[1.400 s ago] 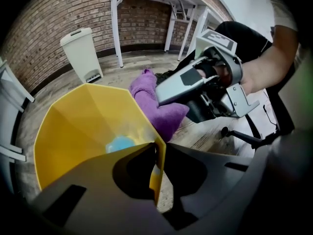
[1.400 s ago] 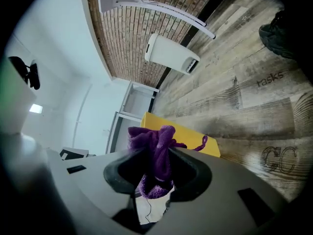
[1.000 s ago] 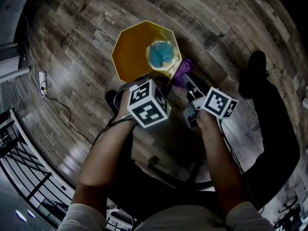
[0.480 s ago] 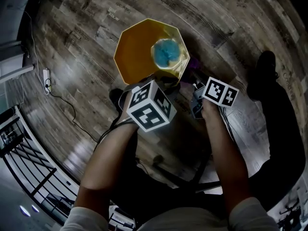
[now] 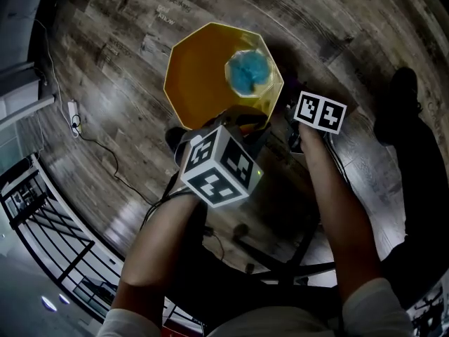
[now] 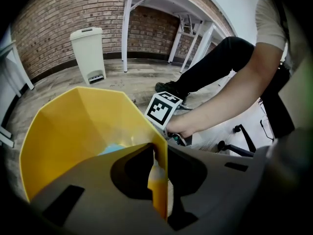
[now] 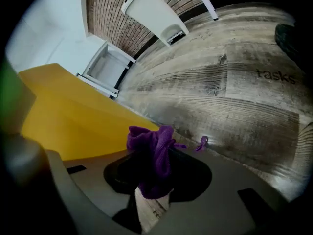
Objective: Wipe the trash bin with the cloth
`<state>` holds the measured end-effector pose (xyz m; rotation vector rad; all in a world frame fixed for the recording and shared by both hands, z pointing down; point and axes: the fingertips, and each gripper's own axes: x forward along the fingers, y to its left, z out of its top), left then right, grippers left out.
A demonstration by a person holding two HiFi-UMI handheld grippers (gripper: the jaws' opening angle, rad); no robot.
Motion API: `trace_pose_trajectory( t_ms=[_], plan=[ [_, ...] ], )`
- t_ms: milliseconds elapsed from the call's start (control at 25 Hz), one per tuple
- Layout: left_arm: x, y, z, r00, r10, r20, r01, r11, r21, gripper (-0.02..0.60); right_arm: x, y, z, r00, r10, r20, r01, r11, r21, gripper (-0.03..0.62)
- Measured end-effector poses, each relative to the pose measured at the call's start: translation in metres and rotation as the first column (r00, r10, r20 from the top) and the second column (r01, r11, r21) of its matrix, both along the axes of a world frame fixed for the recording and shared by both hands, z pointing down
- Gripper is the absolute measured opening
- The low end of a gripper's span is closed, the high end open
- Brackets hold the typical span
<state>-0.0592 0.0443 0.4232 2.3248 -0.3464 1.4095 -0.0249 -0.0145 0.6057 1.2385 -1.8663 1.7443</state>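
Observation:
The yellow eight-sided trash bin [image 5: 203,69] stands on the wood floor with something blue [image 5: 249,72] at its bottom. My left gripper [image 6: 157,155] is shut on the bin's near rim [image 6: 160,180], one jaw inside the wall and one outside; the head view shows its marker cube [image 5: 217,166] over that rim. My right gripper [image 7: 152,177] is shut on a bunched purple cloth [image 7: 151,153], low down beside the bin's outer wall [image 7: 68,121]. In the head view, the right gripper's cube [image 5: 319,111] sits at the bin's right side and the cloth is hidden.
A white pedal bin [image 6: 88,53] and white table legs [image 6: 128,28] stand by the brick wall. A power strip with its cable [image 5: 74,114] lies on the floor at left, near a black railing [image 5: 42,216]. A dark shoe [image 5: 403,93] is at right.
My right gripper has sunk with the cloth along the bin's outer right side, so the cloth no longer shows in the head view. The left gripper kept its hold on the rim.

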Motion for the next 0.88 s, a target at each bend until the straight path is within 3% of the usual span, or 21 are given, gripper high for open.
trace_pose_trajectory(
  t_ms=[520,680,880],
  plan=[
    [-0.001,0.000,0.001,1.000,0.012,0.010,-0.013,1.000,0.016,0.033,-0.004,-0.015,0.049,0.981,-0.152,-0.124,0.148,0.988,-0.043,0.130],
    [-0.003,0.004,-0.005,0.996,0.086,0.035,-0.088,0.994,0.067,0.034,0.004,-0.016,0.040,0.979,-0.151,-0.137,0.148,0.988,-0.031,0.130],
    [-0.015,0.014,-0.014,0.978,0.184,0.100,-0.195,0.974,0.116,0.068,0.026,-0.010,0.010,0.994,-0.073,-0.076,0.073,0.997,0.000,0.130]
  ],
)
